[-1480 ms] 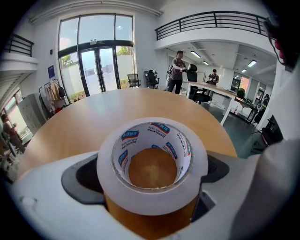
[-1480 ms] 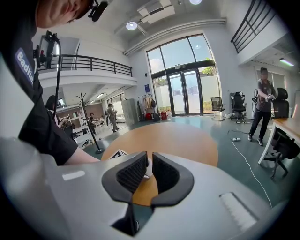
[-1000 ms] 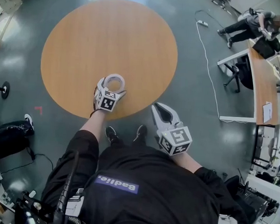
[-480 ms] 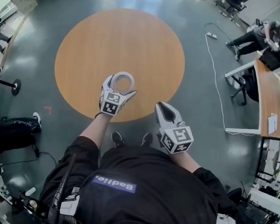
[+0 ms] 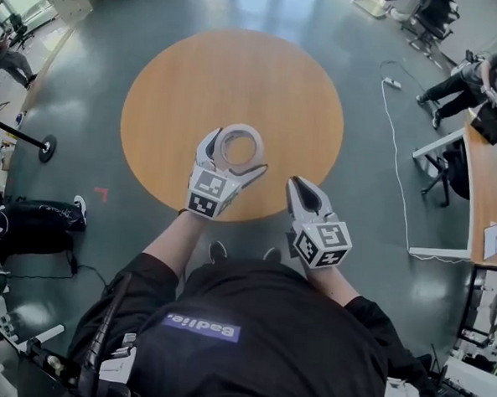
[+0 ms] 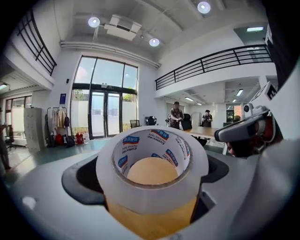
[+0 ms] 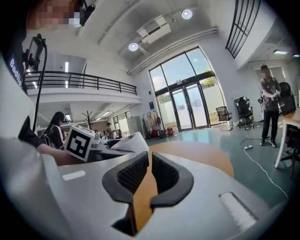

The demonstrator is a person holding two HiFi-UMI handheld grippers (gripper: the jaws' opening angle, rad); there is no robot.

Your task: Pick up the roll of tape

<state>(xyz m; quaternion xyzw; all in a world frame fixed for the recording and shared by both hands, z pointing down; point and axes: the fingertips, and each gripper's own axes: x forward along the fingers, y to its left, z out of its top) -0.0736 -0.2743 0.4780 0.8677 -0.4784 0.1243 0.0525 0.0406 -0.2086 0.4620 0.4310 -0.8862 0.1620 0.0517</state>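
Your left gripper has the roll of tape clamped across its outer wall. The jaws stand spread to the roll's full width, one on each side. The roll looks to be held above the near part of the round wooden table, with its open core tilted up and the tabletop showing through the hole.

The main risk is the grip itself. You are pinching a smooth, curved band at two narrow spots, so the roll could pivot between the jaws or squirt out if you ease the squeeze or swing the hand quickly. If it drops it may land on its edge. A round roll this close to the table's near rim would probably run off onto the floor.

Your right gripper is empty, with its jaws almost together and only a thin slit between them. It sits over the table's near edge, toward your right side. Bringing it across carelessly could knock the roll loose.
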